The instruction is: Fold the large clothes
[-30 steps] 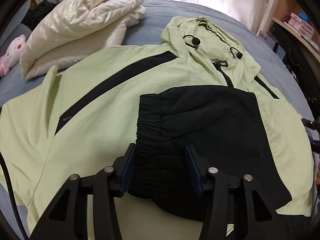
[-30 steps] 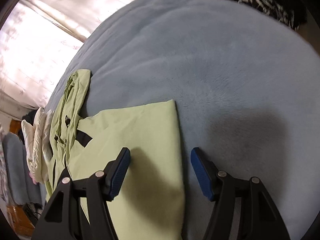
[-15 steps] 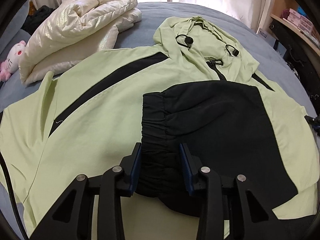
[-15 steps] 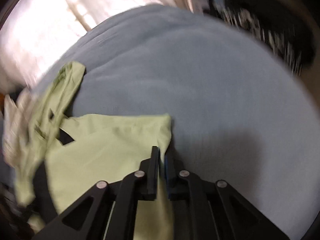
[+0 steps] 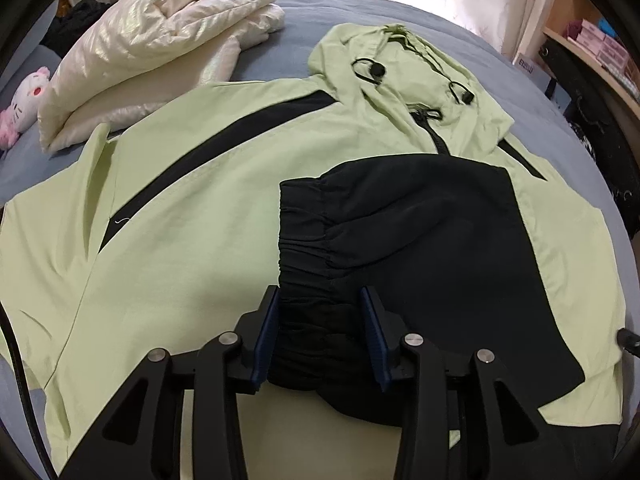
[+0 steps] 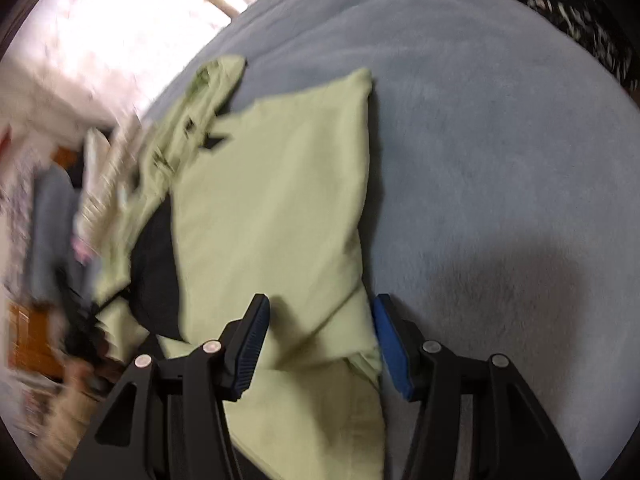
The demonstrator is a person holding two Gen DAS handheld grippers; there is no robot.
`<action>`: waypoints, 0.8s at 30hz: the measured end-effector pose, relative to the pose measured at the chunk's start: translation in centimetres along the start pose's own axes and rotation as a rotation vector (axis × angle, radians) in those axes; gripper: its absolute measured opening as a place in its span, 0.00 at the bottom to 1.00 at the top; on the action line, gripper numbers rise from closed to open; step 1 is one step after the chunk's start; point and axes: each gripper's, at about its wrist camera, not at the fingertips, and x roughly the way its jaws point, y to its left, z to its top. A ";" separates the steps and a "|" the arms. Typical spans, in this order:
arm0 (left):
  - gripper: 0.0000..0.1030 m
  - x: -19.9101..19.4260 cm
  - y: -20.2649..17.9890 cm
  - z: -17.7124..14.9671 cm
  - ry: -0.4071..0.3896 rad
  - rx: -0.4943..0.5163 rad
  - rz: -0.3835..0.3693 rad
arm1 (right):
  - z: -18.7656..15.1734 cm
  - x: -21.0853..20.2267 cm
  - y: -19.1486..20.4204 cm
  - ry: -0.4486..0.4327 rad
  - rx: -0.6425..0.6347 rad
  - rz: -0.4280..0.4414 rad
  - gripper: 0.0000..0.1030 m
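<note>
A light green hooded jacket (image 5: pixel 192 240) with black panels lies spread on the blue bed (image 5: pixel 304 16). Its black sleeve (image 5: pixel 420 240) is folded across the chest, and the gathered cuff (image 5: pixel 304 276) lies between the fingers of my left gripper (image 5: pixel 322 336), which is open around it. In the right wrist view the jacket's green side (image 6: pixel 276 208) lies rumpled and partly lifted between the fingers of my right gripper (image 6: pixel 320 340), which stands open. The hood (image 5: pixel 404 64) points toward the window.
A folded cream puffer coat (image 5: pixel 160 52) lies at the far left of the bed beside a pink and white plush toy (image 5: pixel 24 100). Shelves with boxes (image 5: pixel 600 44) stand at the right. Bare blue bedding (image 6: pixel 500 140) stretches to the right of the jacket.
My left gripper narrowed around the cuff, then widened a little. My right gripper closed on the jacket's edge, pulled it, and now stands open with the fabric bunched between its fingers.
</note>
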 end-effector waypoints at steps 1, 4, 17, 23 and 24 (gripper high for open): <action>0.35 -0.5 -0.2 0.0 -0.003 -0.002 -0.015 | -0.3 -0.2 0.5 -0.004 -0.027 -0.044 0.24; 0.36 -1.1 -0.4 -0.3 -0.035 0.030 -0.003 | -1.2 -2.1 0.3 -0.089 -0.058 -0.129 0.14; 0.49 -6.3 2.0 0.2 -0.122 -0.017 -0.132 | -2.9 -5.6 5.2 -0.148 -0.146 -0.247 0.32; 0.48 -5.7 -2.4 0.3 -0.059 -0.016 -0.170 | -1.7 -2.3 12.6 -0.190 -0.232 -0.170 0.32; 0.48 -5.1 -3.1 0.2 -0.053 -0.019 -0.174 | -1.5 -1.2 13.8 -0.183 -0.242 -0.151 0.32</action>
